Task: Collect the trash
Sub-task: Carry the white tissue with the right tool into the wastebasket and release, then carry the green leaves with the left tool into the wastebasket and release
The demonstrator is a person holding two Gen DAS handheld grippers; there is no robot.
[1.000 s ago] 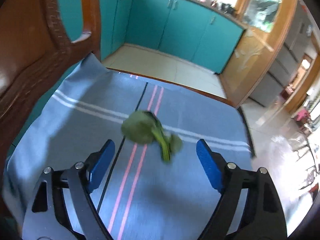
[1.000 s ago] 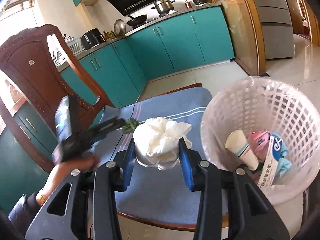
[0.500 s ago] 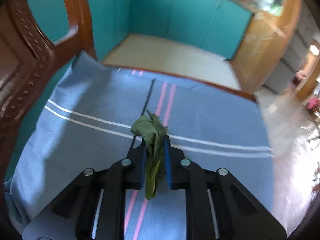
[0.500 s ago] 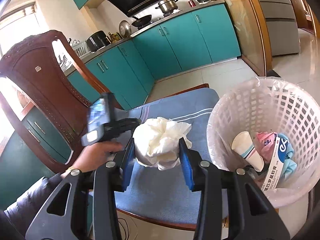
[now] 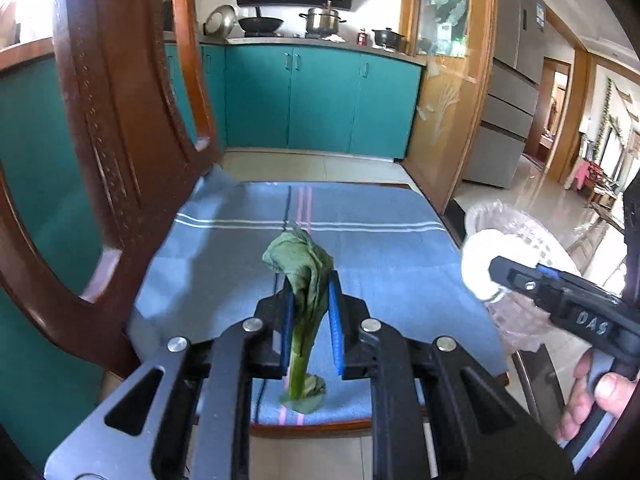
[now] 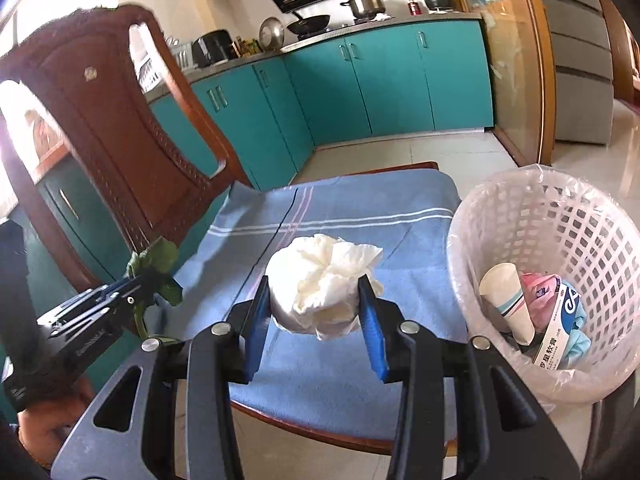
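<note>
Left gripper jaws pinching wilted green leaf, held above chair cushion. Right gripper clamps crumpled tissue near cushion's right edge. Basket beside holds cup, wrappers. Both pieces not yet binned.

Black handheld tongs, blue-padded.
Left tongs and right tongs: black frames, silver screws, ribbed blue pads; "DAS" lettering.
</note>
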